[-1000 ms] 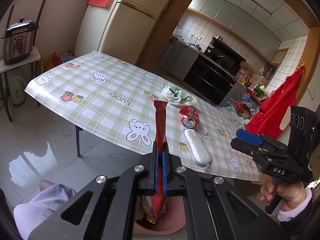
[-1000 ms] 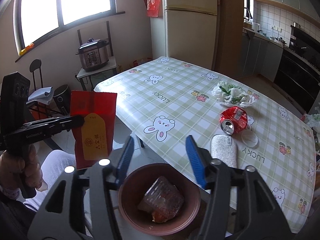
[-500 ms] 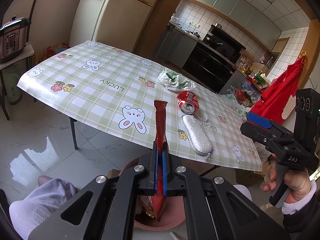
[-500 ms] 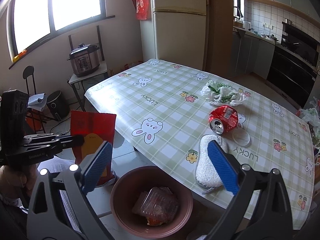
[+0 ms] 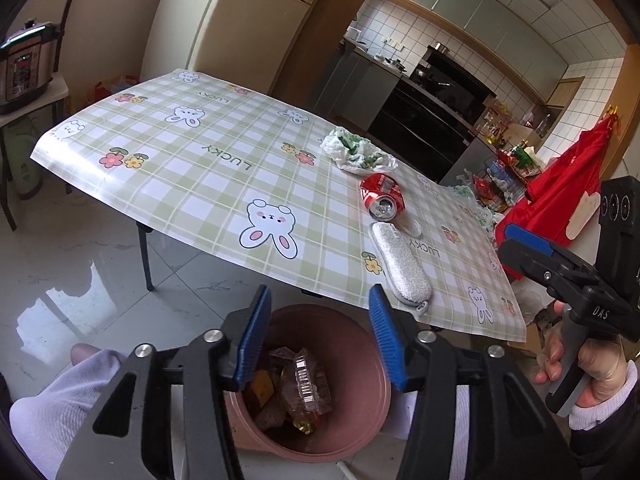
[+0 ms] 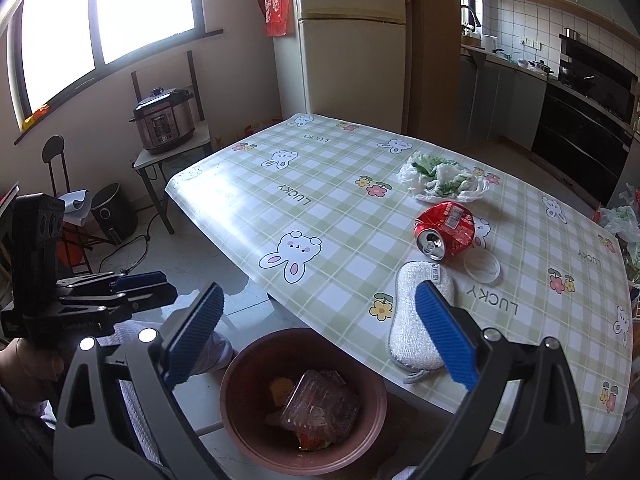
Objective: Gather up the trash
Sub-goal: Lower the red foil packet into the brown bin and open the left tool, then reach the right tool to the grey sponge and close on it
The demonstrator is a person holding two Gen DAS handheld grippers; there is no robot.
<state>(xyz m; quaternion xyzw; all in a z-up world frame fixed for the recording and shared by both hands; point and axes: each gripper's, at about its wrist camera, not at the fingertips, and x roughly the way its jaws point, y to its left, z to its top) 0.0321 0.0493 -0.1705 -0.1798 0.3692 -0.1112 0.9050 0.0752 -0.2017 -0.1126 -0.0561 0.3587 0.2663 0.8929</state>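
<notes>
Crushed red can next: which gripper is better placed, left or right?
Right, probably. The right gripper has wide, empty jaws beside the table edge nearest the crushed red can. The left gripper, jaws just opened, hangs over the bin.

Left wrist view: low and close over the brown bin (image 5: pixel 320 380), looking forward and down across the checked table (image 5: pixel 208 176) toward the kitchen counters (image 5: pixel 400 80). Right wrist view: same near edge of the table, facing the window (image 6: pixel 104 12) and fridge (image 6: pixel 352 40). Both share bin, table, crushed can (image 6: pixel 446 230) and white sponge (image 6: pixel 420 316).
</notes>
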